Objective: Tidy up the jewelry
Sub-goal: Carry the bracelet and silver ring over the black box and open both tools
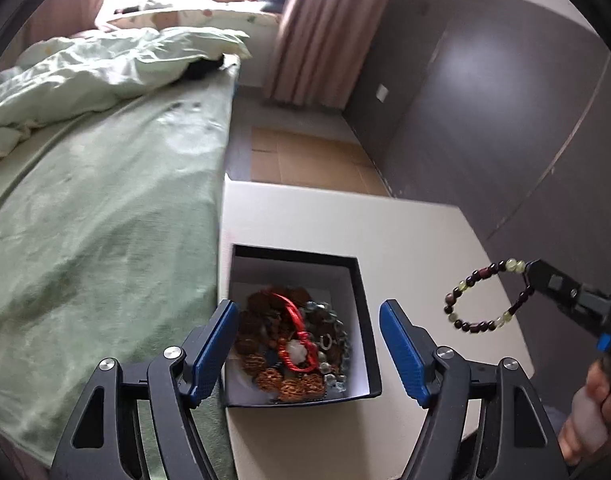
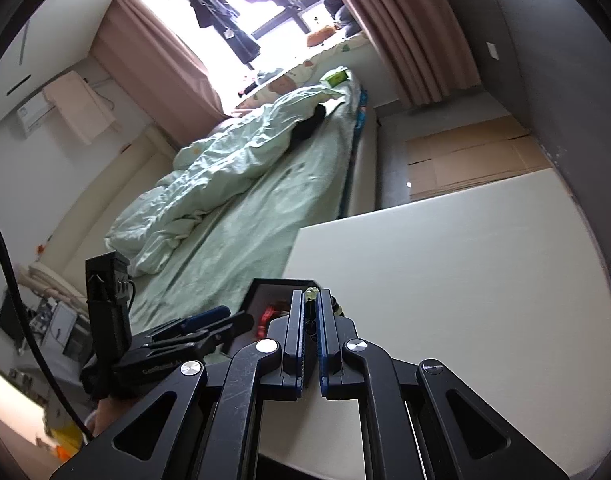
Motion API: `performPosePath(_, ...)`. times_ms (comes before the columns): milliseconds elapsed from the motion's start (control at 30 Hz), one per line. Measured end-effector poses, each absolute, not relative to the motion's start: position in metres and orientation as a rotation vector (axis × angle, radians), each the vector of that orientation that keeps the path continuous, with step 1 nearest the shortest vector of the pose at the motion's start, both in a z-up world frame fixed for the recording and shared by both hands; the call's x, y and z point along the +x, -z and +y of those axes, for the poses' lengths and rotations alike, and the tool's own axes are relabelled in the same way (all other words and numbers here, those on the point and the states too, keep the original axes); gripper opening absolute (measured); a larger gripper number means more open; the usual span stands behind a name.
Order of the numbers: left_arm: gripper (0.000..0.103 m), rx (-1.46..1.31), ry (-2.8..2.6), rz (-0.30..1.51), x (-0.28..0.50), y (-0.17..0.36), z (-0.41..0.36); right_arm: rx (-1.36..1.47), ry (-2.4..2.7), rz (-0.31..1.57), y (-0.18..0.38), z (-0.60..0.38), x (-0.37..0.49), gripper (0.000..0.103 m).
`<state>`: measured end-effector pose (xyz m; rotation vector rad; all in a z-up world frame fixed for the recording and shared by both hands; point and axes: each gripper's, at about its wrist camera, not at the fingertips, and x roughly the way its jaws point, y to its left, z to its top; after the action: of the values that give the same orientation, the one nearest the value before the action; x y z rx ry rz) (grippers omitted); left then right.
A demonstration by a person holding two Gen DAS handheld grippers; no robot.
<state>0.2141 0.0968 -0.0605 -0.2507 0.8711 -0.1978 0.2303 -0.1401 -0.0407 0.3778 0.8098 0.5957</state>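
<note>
Pinching a beaded bracelet (image 1: 483, 296) between its pressed-together jaws, the right gripper (image 1: 530, 273) holds the loop in the air above the white table (image 1: 405, 232), to the right of the box. The bracelet strings dark maroon beads with a few pale yellow-green ones, hanging as an open ring. The left gripper (image 1: 309, 350) has its blue-padded jaws spread with nothing between them, poised over a black-rimmed, white-lined jewelry box (image 1: 359, 280) at the table's edge beside the green-sheeted bed (image 1: 105, 220). Inside lies a heap: knobbly brown seed beads, a red cord, silvery pieces. Printed lettering on the left gripper's body is too blurred to read. A hand (image 1: 593, 412) grips the right gripper's handle.
</note>
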Motion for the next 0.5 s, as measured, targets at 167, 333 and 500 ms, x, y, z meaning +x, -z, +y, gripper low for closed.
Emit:
performPosePath(167,0.074,-0.312,0.159,0.810,0.200,0.051,0.115,0.384,-0.651,0.797,0.038,-0.118,0.231,0.006)
performPosePath(333,0.074,-0.380,0.141,0.802,0.191,0.050,0.132,0.384,-0.702,0.794,0.037,-0.094,0.234,0.006)
performPosePath(500,0.074,-0.405,0.119,0.791,0.189,0.050,0.144,0.398,-0.760,0.801,0.038,-0.071,0.238,0.006)
